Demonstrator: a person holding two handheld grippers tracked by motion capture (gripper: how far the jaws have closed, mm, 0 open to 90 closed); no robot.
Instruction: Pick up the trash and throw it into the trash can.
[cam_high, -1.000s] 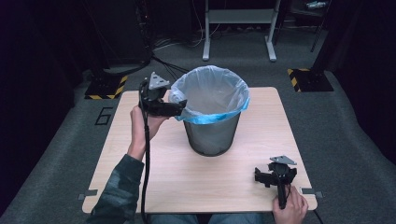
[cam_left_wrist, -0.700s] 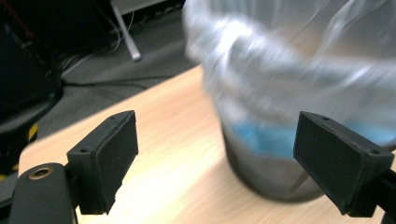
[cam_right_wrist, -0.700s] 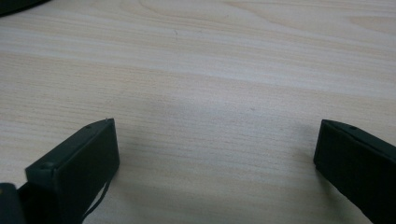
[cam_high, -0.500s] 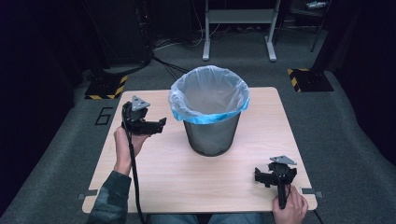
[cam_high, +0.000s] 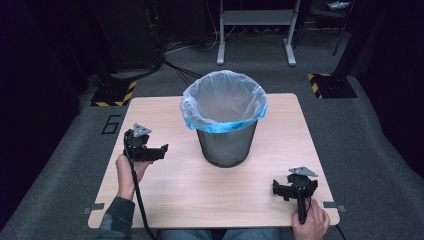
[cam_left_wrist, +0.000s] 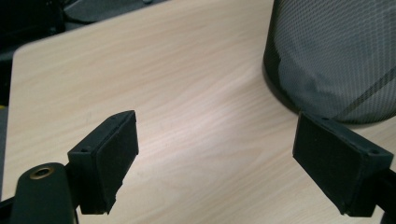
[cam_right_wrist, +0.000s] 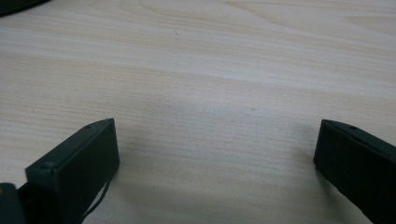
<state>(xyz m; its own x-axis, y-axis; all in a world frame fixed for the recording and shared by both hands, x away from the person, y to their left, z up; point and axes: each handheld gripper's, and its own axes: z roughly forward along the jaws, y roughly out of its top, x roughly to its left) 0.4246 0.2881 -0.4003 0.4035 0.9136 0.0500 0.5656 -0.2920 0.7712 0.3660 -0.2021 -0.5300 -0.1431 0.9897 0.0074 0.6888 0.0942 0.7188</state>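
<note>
The left gripper (cam_high: 161, 151) has dropped away from the rim of the lined mesh bin (cam_high: 225, 120) and now hangs low over the table (cam_high: 200, 185) at the bin's nine o'clock; its fingers (cam_left_wrist: 109, 161) stand wide apart, nothing between them; the right gripper (cam_high: 281, 189) has not stirred at five o'clock, fingers likewise apart and bare; the bin stays upright mid-table, so whatever was done at the bag looks finished, both hands retiring.
</note>
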